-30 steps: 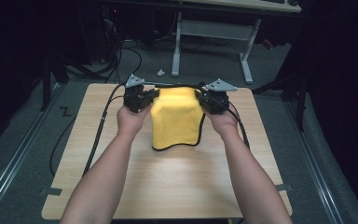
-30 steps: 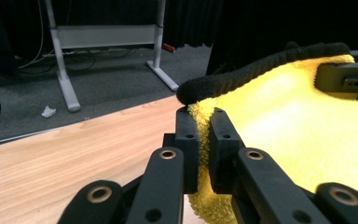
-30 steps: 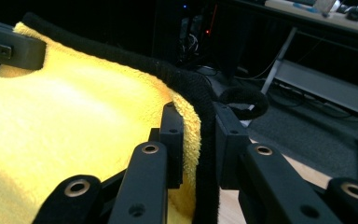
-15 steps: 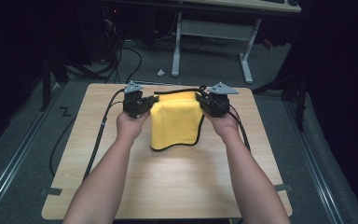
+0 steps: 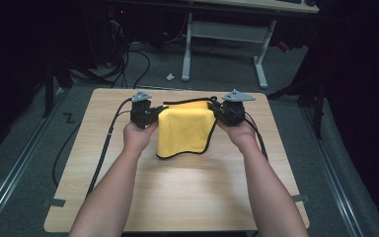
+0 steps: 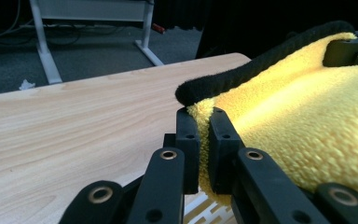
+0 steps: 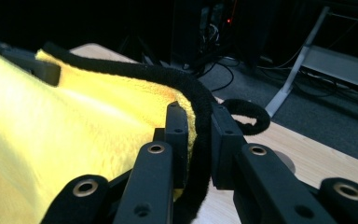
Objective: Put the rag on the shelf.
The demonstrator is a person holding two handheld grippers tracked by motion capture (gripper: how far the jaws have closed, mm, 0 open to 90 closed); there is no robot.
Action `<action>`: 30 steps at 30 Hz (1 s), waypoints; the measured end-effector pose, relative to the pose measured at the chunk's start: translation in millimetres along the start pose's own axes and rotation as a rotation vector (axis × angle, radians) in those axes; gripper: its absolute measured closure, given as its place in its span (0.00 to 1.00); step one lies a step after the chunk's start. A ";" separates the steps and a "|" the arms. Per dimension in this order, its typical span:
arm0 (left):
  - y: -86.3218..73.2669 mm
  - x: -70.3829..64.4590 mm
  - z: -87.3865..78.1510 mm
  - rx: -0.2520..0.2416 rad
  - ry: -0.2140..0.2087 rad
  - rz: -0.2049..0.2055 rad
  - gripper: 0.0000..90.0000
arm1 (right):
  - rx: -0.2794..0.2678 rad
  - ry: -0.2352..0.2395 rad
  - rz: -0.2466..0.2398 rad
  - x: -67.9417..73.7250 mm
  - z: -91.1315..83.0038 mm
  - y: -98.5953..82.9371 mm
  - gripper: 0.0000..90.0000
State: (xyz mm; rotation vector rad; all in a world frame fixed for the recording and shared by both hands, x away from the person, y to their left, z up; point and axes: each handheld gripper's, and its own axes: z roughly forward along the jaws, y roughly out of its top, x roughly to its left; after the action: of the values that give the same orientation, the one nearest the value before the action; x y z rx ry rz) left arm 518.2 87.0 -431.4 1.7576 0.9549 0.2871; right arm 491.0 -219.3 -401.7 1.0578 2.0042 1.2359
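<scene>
A yellow cloth (image 5: 185,131) with a black trim hangs between the two grippers over the far middle of the wooden surface (image 5: 187,197), its lower edge draped down toward the wood. The left gripper (image 5: 150,116) has its jaws closed tight on one top corner; in the left gripper view the fleecy fabric (image 6: 307,135) is pinched between them. The right gripper (image 5: 218,112) is clamped on the other top corner, right over the trim (image 7: 186,88). The cloth looks light, soft and limp, so it will likely sag and fold wherever unsupported. The thicker hemmed corners seem the surest places to hold.
</scene>
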 end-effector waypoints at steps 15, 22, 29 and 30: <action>-11.1 5.2 8.6 0.001 -0.036 -0.059 0.94 | -0.004 0.010 0.094 -8.2 8.0 -7.6 0.91; -17.3 5.1 13.3 0.018 -0.037 -0.075 0.94 | 0.019 -0.004 0.104 -8.4 11.4 -13.5 0.91; -25.5 6.4 15.1 0.032 -0.036 -0.077 0.94 | 0.035 0.005 0.118 -8.7 16.1 -25.2 0.90; -26.7 6.8 15.3 0.035 -0.036 -0.077 0.94 | 0.042 0.006 0.123 -8.6 17.2 -26.8 0.90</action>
State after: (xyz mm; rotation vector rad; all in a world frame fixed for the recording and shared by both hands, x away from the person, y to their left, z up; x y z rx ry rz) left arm 519.5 84.4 -462.8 1.7472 1.0044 0.1902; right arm 500.0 -225.6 -432.8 1.2155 2.0026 1.2656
